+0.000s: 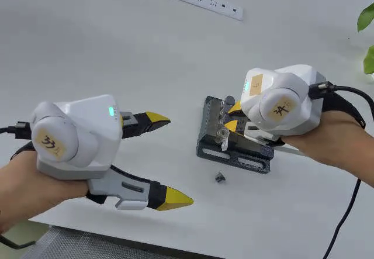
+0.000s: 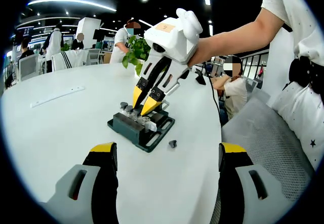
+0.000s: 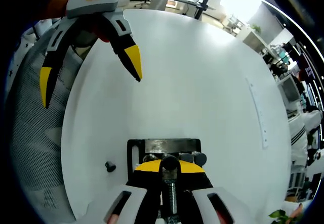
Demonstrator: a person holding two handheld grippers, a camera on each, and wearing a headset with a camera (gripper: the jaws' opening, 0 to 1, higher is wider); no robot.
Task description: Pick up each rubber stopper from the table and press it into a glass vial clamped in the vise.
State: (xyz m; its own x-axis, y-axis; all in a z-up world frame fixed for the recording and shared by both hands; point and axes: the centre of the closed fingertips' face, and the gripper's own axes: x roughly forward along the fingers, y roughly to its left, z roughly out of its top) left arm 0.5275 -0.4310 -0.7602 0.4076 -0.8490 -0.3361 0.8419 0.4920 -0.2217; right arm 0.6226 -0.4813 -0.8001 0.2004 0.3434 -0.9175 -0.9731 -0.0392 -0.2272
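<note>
Yellow-tipped, my right gripper tilts down over the vise, clenched on a half-hidden stopper; my left gripper hovers, jaws spread wide.

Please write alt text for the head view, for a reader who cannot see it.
The right tool is at clear glass vials clamped in a dark metal vise on a white table. The left tool hovers open at lower left, and one small dark rubber stopper lies loose beside the vise.
</note>
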